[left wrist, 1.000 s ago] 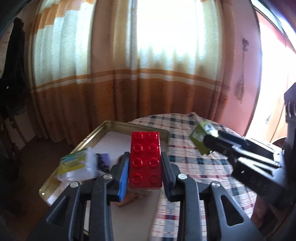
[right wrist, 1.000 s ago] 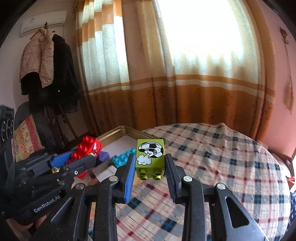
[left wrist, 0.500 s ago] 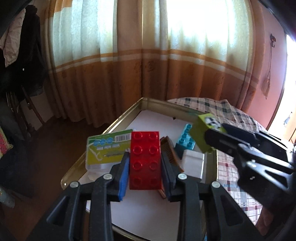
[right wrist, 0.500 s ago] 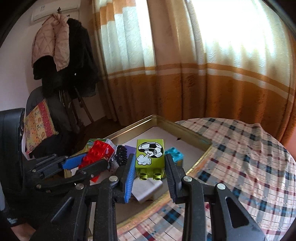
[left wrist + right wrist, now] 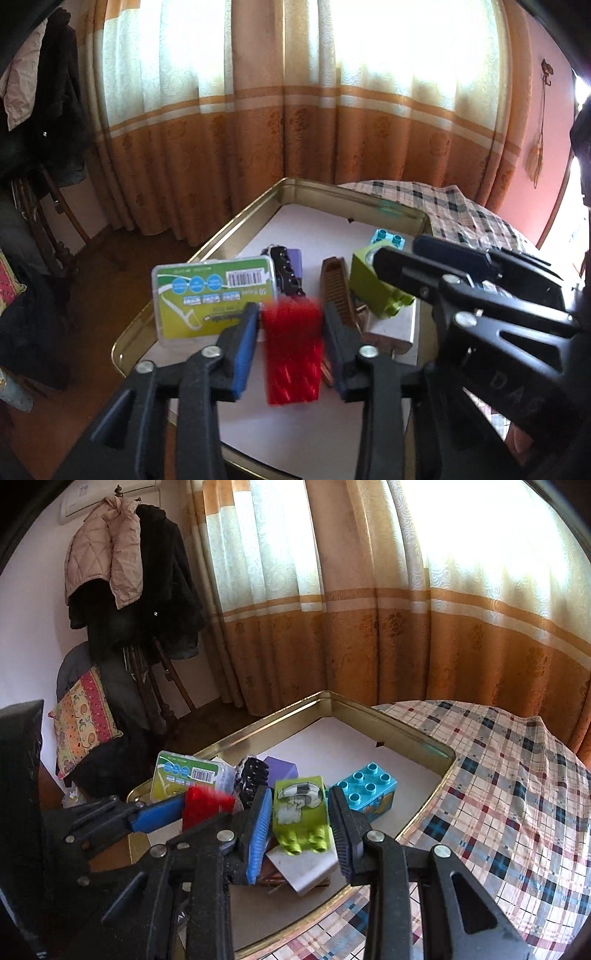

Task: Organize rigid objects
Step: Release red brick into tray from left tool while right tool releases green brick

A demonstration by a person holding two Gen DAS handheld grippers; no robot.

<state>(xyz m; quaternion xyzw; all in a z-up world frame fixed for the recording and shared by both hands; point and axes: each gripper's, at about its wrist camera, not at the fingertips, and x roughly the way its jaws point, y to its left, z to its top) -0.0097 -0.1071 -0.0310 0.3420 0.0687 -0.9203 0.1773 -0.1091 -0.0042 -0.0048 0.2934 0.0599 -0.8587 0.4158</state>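
Observation:
My left gripper point(image 5: 290, 334) is open over the gold tray point(image 5: 207, 251). The red brick point(image 5: 293, 350) is blurred between its fingers, loose and dropping. My right gripper point(image 5: 300, 821) is also open. The lime-green brick with a football print point(image 5: 301, 818) is tilted and blurred between its fingers, resting on a white block point(image 5: 303, 867). It also shows in the left wrist view point(image 5: 373, 291). The red brick also shows in the right wrist view point(image 5: 205, 805).
The tray holds a green-labelled plastic box point(image 5: 214, 295), a black hair clip point(image 5: 286, 271), a purple block point(image 5: 295, 260), a brown comb point(image 5: 336, 291) and a cyan brick point(image 5: 367, 790). The tray sits on a plaid tablecloth point(image 5: 498, 794). Curtains hang behind.
Both grippers moved further over the tray and opened. The red brick and the lime-green brick were let go and dropped toward the tray.

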